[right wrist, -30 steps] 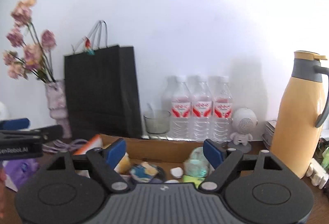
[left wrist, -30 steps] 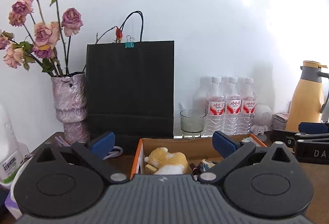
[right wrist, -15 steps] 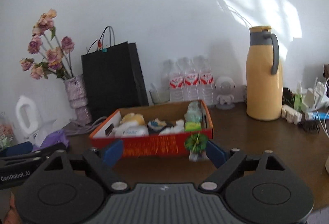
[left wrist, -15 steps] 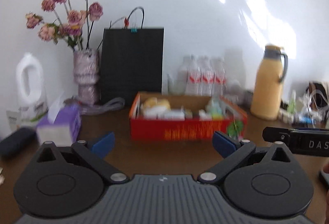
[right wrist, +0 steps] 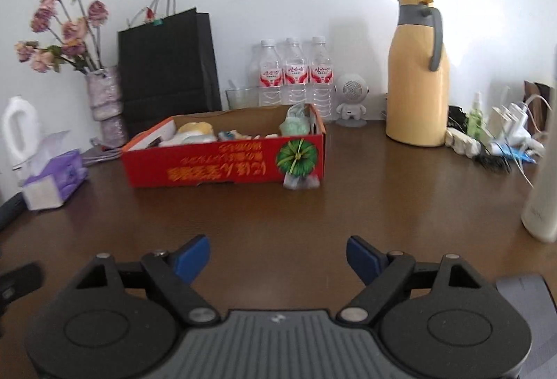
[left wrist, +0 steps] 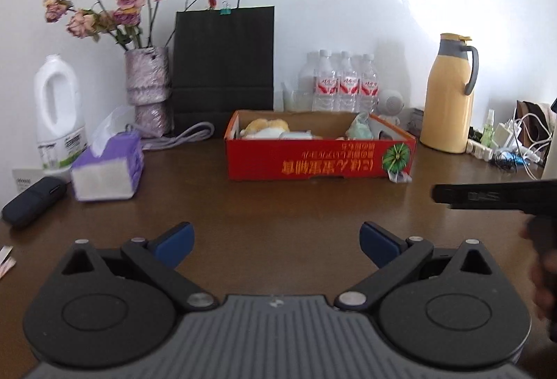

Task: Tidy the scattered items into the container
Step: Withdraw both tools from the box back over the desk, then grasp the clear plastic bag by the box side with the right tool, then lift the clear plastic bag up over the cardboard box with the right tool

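Note:
A red cardboard box stands on the brown table, also in the right wrist view. It holds a yellow plush toy, a pale green item and other small things. My left gripper is open and empty, well in front of the box. My right gripper is open and empty, also well back from the box; part of it shows at the right of the left wrist view.
Behind the box are a black paper bag, a vase of dried roses, water bottles and a yellow thermos. A purple tissue box, white jug and dark case lie left. Chargers and cables lie right.
Both grippers have pulled back from over the box toward the table's front; the box now looks small and far. Both stay open and empty.

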A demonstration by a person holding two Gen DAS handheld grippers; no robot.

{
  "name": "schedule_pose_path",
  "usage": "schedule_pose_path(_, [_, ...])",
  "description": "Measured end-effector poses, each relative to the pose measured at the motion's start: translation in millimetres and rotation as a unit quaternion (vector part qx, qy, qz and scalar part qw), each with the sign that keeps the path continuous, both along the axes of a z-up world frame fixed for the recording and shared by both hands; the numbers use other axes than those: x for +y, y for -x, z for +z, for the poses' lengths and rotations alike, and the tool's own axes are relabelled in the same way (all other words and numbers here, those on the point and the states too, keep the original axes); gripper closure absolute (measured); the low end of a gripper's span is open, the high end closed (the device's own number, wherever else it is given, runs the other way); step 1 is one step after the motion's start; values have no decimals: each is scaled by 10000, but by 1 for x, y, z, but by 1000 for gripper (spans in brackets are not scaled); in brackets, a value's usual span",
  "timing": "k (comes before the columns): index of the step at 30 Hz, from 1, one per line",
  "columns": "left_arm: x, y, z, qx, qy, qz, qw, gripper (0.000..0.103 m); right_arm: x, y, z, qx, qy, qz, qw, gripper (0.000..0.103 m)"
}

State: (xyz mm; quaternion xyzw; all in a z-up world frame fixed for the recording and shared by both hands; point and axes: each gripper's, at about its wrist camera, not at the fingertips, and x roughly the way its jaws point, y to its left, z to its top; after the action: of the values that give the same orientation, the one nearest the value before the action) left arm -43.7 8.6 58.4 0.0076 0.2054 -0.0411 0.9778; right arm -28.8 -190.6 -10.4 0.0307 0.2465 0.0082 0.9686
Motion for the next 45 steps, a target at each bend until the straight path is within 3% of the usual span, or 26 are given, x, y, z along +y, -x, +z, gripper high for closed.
schedule_pose_path(3, [-2, -39, 4, 86, 13, 35, 10000, 0, -1, -71, -9, 241, 350, -200, 9989, 32])
schedule_pose_path(5, [-1, -58, 8, 56, 44, 35, 10000, 0, -9, -103, -15, 442, 166, -264, 9985, 43])
schedule_pose_path(7, [0, -74, 11, -37, 89, 9, 10000, 0, -18, -123, -18, 446, -112, -306, 9985, 42])
schedule_pose_path(10, [0, -97, 9, 1, 146, 5, 9999, 0, -17, -146, -24, 518, -7, -266, 9983, 42])
schedule_pose_path(12, [0, -108, 5, 82, 200, -10, 9998, 0, -16, -159, -29, 611, 10, -228, 9979, 48])
schedule_pose_path(14, [1, -115, -1, 197, 240, -35, 9995, 0, -15, -167, -35, 743, 16, -195, 9970, 63])
schedule_pose_path(15, [2, -118, -5, 267, 253, -19, 9993, 0, -15, -168, -39, 764, 22, -177, 9969, 65])
schedule_pose_path(21, [5, -123, -17, 471, 318, 69, 9984, 0, -13, -174, -40, 765, 135, -248, 9967, 67])
schedule_pose_path(26, [3, -121, -19, 458, 247, -13, 9986, 0, -14, -179, -40, 785, 93, -194, 9967, 57])
schedule_pose_path(27, [2, -121, -19, 456, 227, -14, 9987, 0, -14, -180, -40, 783, 95, -213, 9967, 59])
schedule_pose_path(29, [2, -122, -20, 481, 212, -18, 9986, 0, -15, -182, -40, 783, 200, -327, 9962, 81])
schedule_pose_path(30, [1, -122, -20, 493, 208, -13, 9986, 0, -16, -182, -40, 787, 224, -387, 9959, 85])
schedule_pose_path(32, [1, -122, -21, 509, 189, -5, 9985, 0, -19, -183, -40, 815, 198, -449, 9955, 92])
schedule_pose_path(35, [-1, -121, -19, 507, 193, 21, 9985, 0, -16, -180, -39, 868, 378, -416, 9946, 94])
schedule_pose_path(38, [-2, -115, -14, 464, 186, 53, 9987, 0, -13, -164, -35, 766, 315, -339, 9960, 95])
schedule_pose_path(45, [-8, -80, 10, -73, 363, 162, 9992, 0, 7, -65, 10, -256, -302, 426, 9983, 95])
